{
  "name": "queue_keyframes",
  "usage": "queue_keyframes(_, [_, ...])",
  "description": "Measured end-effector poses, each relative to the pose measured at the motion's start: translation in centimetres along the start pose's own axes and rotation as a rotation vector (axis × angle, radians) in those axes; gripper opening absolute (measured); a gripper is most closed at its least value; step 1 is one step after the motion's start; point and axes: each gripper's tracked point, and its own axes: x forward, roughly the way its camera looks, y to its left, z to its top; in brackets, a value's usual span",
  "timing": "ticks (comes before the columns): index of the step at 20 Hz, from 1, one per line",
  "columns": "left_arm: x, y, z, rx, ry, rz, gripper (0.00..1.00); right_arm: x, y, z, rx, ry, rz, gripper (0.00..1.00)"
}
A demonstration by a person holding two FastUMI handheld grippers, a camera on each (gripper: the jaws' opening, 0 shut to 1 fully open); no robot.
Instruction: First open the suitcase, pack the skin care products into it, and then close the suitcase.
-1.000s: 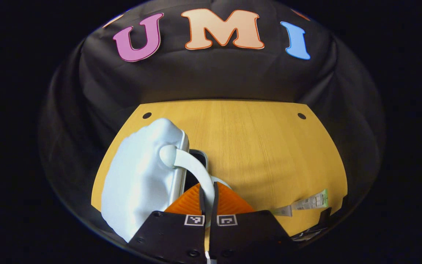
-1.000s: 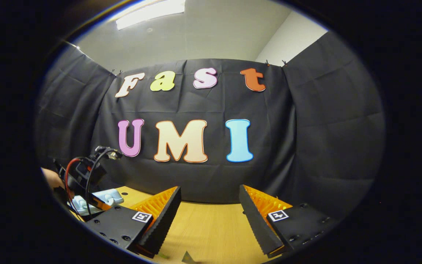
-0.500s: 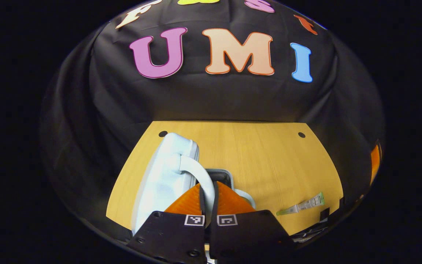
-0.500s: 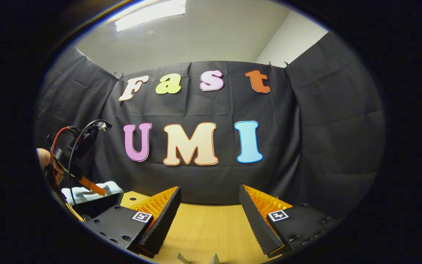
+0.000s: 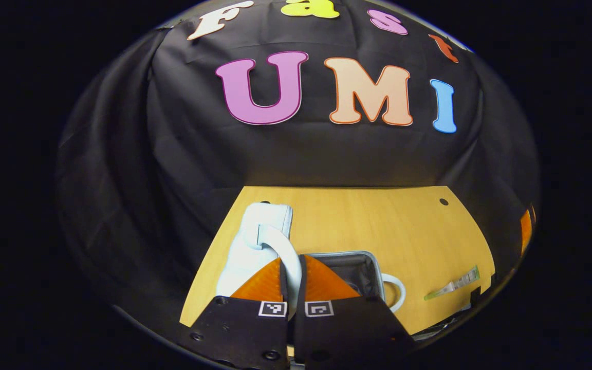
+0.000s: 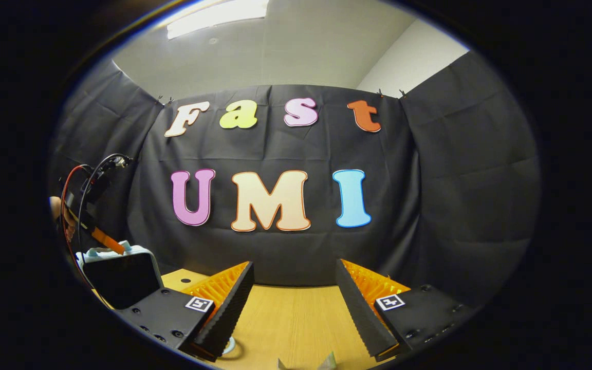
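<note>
The pale blue suitcase stands open on the wooden table (image 5: pixel 373 221). Its lid (image 5: pixel 247 249) is raised nearly upright at the left, and the base's rim (image 5: pixel 374 257) frames a dark lining to the right. My left gripper (image 5: pixel 292 259) is shut on the lid's white handle (image 5: pixel 279 240). A pale green skin care tube (image 5: pixel 455 284) lies on the table, right of the base. In the right gripper view the lid's dark inner side (image 6: pixel 121 280) faces me at the far left, with the left gripper (image 6: pixel 106 240) on its top edge. My right gripper (image 6: pixel 293 280) hangs open above the table with nothing between its fingers.
The base's own white handle (image 5: pixel 398 290) sticks out towards the tube. A hand (image 6: pixel 57 208) with red and black cables holds the left gripper. Black cloth walls close the table's far and side edges. Two small holes mark the table's back corners.
My left gripper has swung the lid up and leftward by its handle, from slightly ajar to nearly upright, and the base's dark inside has come into sight. The right gripper has barely moved.
</note>
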Motion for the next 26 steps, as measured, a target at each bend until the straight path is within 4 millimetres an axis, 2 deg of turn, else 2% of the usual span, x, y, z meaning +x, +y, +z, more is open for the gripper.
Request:
queue_keyframes(7, [1.3,8.5,-0.5,-0.031,-0.027,0.071,0.0,-0.3,4.2,0.1,-0.056,-0.006,0.001,0.98])
queue_keyframes(10, [2.1,11.9,-1.4,-0.055,-0.026,0.11,0.0,-0.2,5.3,-0.1,-0.059,0.005,0.002,0.98])
queue_keyframes(15, [3.3,16.3,-3.0,-0.072,-0.019,0.158,0.0,0.0,7.1,-0.4,-0.082,0.019,0.018,0.98])
queue_keyframes(17, [4.0,18.2,-3.8,-0.064,-0.014,0.205,0.0,0.0,7.6,-0.9,-0.079,0.035,0.024,0.98])
queue_keyframes(19, [4.5,20.9,-4.5,-0.036,-0.022,0.292,0.0,-0.1,7.8,-1.2,-0.077,0.045,0.024,0.98])
queue_keyframes(24, [5.5,23.4,-7.8,-0.115,0.027,0.355,0.0,-0.2,7.5,-1.1,-0.085,0.043,0.018,0.98])
queue_keyframes(26, [5.5,24.4,-9.0,-0.146,0.025,0.392,0.03,0.0,7.1,-1.0,-0.087,0.044,0.019,0.98])
